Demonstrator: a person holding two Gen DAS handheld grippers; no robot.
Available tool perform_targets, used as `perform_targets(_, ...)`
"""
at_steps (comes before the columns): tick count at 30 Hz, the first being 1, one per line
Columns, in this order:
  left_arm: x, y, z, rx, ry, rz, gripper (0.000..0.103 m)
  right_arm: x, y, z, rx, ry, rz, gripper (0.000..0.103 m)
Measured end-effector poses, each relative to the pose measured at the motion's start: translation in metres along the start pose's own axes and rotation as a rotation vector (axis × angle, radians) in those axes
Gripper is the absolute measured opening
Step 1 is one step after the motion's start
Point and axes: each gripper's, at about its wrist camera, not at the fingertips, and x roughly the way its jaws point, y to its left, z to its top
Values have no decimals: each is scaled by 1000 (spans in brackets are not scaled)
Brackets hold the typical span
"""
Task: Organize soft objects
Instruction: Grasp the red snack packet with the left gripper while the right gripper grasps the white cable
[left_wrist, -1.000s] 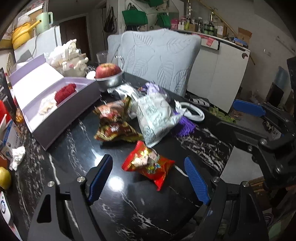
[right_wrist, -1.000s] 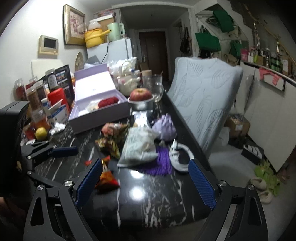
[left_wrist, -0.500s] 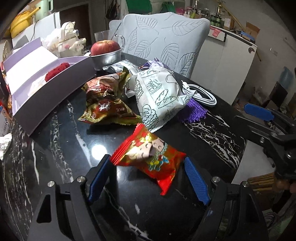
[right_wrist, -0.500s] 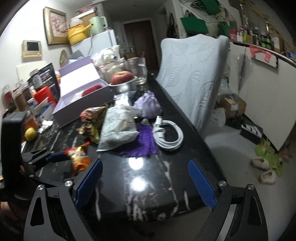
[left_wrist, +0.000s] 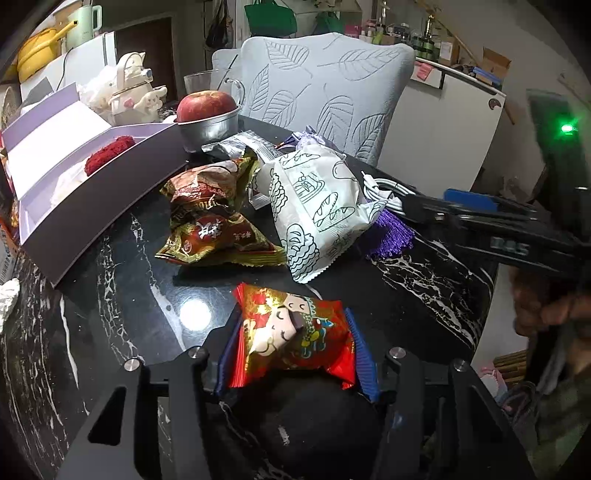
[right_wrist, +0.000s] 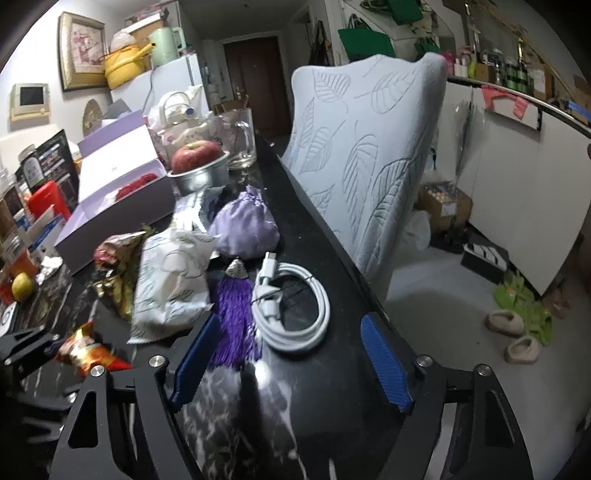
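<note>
1. black marble-veined tabletop (left_wrist: 110, 295) carried a heap of snack bags beside an open lilac box (left_wrist: 74, 177).
2. left gripper (left_wrist: 291, 354) pinched a crinkled red-and-gold foil snack packet (left_wrist: 291, 332) printed with a cartoon face, at the near edge.
3. right gripper (right_wrist: 291, 354) stood wide, near a coiled white cable (right_wrist: 295, 310) and a purple tassel (right_wrist: 234, 317).

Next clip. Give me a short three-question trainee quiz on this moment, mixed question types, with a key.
1. True or false: the left claw is shut on the red snack packet.
2. Which item lies between the right claw's open fingers? A) apple B) white coiled cable C) lemon
3. Fill in: the apple sits in a metal ____.

Key: 1 true. 2 B, the white coiled cable, with the purple tassel by the left finger. 3 bowl.
</note>
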Motion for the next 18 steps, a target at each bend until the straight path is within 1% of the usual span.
perform_targets(1,0,2,1,-6,0,-7,52,3,1,1,-6,5,-8,75)
perform_targets(4,0,7,1,-21,0,-18,52,12,5,6,-68,3,-28,72)
perform_targets(6,0,9,2,-25,7,-9,52,19,7,8,-93,22,-39,66)
perform_targets(8,0,14,2,-42,7,-9,52,27,8,9,-101,57,-39,65)
perform_targets(9,0,17,3,-47,8,-5,52,28,10,9,-116,55,-52,62)
perform_targets(11,-1,23,3,-64,8,-4,52,28,12,9,-125,59,-40,52)
perform_targets(18,-2,37,2,-92,4,15,52,19,9,2,-115,64,-56,51)
